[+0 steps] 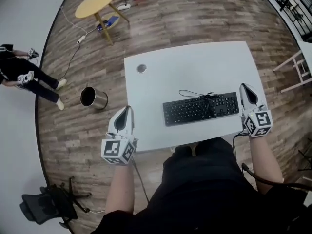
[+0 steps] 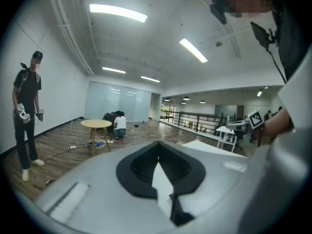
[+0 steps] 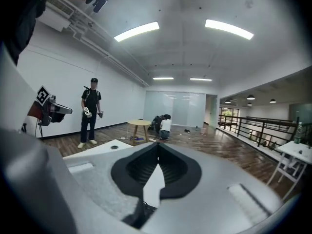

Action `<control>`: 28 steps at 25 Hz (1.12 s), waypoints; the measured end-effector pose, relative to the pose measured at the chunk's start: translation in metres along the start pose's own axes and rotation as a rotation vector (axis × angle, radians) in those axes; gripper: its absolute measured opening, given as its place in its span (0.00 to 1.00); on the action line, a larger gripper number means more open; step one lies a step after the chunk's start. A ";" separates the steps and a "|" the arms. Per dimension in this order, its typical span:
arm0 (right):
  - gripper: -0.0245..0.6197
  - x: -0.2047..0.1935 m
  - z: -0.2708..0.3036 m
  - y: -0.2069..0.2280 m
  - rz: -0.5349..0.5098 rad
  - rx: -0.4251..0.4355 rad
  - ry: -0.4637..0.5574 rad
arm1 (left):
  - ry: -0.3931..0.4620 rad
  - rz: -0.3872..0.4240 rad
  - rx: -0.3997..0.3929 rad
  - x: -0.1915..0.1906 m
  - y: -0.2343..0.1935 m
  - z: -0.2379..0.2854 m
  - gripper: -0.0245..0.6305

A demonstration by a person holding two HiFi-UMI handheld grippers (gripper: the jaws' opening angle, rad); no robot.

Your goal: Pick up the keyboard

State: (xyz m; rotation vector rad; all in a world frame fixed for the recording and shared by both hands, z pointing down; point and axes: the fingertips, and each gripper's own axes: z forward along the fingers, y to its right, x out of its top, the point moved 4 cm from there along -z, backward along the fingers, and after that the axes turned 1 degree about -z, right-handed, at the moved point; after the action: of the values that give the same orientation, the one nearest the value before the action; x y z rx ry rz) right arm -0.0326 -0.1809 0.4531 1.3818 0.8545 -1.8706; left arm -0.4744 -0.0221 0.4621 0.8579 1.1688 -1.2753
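Observation:
A black keyboard (image 1: 201, 108) lies on the white table (image 1: 195, 67) near its front edge, with its cable bunched on top. My left gripper (image 1: 126, 111) is shut and empty, hanging off the table's left edge near the front corner, a good way from the keyboard. My right gripper (image 1: 245, 88) is shut and empty too, just past the keyboard's right end at the table's right edge. In the left gripper view the jaws (image 2: 157, 145) meet with nothing between them. The right gripper view shows the same (image 3: 157, 146). I cannot make out the keyboard in either gripper view.
A small round disc (image 1: 141, 68) sits at the table's far left. On the floor are a metal bin (image 1: 92, 97), a yellow round table (image 1: 96, 3), a black office chair (image 1: 46, 206) and a white stool (image 1: 297, 69). A person (image 1: 24, 77) stands at left.

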 end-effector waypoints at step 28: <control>0.04 -0.166 -0.050 0.065 0.111 -0.020 -0.317 | -0.284 -0.018 -0.105 -0.116 0.076 0.078 0.04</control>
State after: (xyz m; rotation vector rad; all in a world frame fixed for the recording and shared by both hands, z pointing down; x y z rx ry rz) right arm 0.0858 -0.1579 0.5941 1.0586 0.6226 -1.9211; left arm -0.3769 -0.0560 0.5827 0.5690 1.0080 -1.2916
